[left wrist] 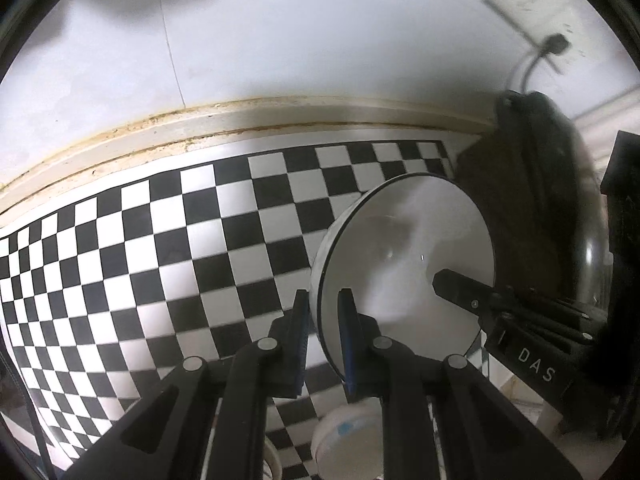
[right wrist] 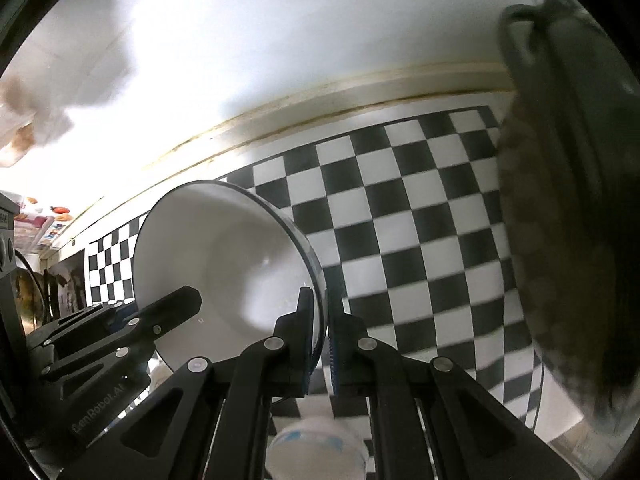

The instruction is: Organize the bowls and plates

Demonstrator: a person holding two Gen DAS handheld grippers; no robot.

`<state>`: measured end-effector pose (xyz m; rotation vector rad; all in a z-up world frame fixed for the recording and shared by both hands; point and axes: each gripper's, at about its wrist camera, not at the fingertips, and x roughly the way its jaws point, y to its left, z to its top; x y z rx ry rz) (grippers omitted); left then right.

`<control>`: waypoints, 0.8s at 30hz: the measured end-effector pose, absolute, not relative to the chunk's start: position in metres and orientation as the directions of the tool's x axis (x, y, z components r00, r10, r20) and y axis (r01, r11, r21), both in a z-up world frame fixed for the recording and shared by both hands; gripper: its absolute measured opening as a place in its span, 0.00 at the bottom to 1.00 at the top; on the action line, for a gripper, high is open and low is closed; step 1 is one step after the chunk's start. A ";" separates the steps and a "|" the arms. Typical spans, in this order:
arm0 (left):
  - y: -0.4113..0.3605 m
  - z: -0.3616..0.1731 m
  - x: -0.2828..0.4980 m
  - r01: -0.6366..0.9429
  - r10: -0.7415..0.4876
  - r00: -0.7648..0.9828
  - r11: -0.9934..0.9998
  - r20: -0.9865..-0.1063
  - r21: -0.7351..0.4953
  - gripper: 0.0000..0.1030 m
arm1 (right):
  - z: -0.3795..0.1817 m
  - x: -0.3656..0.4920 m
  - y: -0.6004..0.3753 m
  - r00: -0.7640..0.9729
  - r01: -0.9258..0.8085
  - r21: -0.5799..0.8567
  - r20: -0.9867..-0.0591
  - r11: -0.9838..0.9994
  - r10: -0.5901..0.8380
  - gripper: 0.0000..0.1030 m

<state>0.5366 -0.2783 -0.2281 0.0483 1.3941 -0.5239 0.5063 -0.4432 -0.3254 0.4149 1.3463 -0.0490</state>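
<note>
Checkered backsplash (left wrist: 160, 240) fills the view at 9 o'clock; dark pan (left wrist: 540, 200) leans at 3 o'clock. You carry the bowl (left wrist: 408, 264) tipped on edge, mid-air, centre. Left gripper (left wrist: 324, 332) pinches its rim at 7 o'clock, right gripper (right wrist: 322, 344) clamps the opposite rim. Keep both squeezes even, level it before lowering, clear of the pan.

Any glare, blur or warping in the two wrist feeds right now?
Left wrist: fisheye bends the checkered black-and-white mat; a grey shadow crosses the white black-rimmed bowl. Right wrist: blown-out glare on the white wall; the dark pan is blurred.
</note>
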 end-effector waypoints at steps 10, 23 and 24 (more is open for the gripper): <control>-0.257 -0.212 0.468 0.427 -0.364 0.066 0.852 -0.929 -0.303 0.12 | -0.287 0.417 -0.430 0.290 0.282 0.267 -0.939 0.922 0.183 0.08; -0.240 -0.234 0.405 0.467 -0.361 -0.027 0.820 -0.932 -0.332 0.12 | -0.314 0.331 -0.413 0.275 0.330 0.302 -0.937 0.894 0.215 0.08; -0.240 -0.238 0.401 0.469 -0.356 -0.036 0.819 -0.934 -0.330 0.12 | -0.319 0.326 -0.412 0.267 0.335 0.303 -0.939 0.892 0.218 0.08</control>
